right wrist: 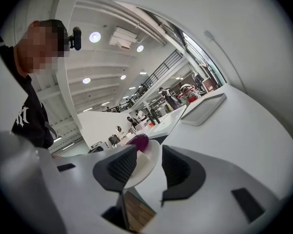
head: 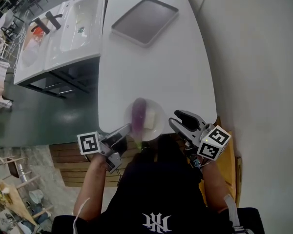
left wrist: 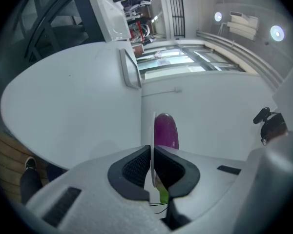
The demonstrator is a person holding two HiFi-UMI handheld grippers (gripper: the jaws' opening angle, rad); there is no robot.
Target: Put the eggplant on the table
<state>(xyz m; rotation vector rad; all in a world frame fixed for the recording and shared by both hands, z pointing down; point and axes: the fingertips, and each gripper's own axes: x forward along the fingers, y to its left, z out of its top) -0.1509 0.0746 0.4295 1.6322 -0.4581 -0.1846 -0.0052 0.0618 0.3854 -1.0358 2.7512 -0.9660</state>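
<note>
A purple eggplant point(head: 138, 113) with a green stem lies on a white plate point(head: 161, 126) at the near edge of the white table point(head: 156, 67). My left gripper point(head: 127, 129) is shut on the plate's near left rim. In the left gripper view the rim point(left wrist: 152, 130) runs edge-on between the pads of that gripper point(left wrist: 152, 167), with the eggplant point(left wrist: 166, 130) just behind. My right gripper point(head: 178, 119) stands open at the plate's right side. Seen from the right gripper point(right wrist: 151, 172), the plate point(right wrist: 144, 161) reaches in between the wide jaws, and the eggplant point(right wrist: 138, 141) shows beyond.
A pale block point(head: 150, 119) lies on the plate beside the eggplant. A grey tray point(head: 145, 21) sits at the table's far end. A white sink unit point(head: 63, 30) stands to the left across a gap. A wall runs along the right.
</note>
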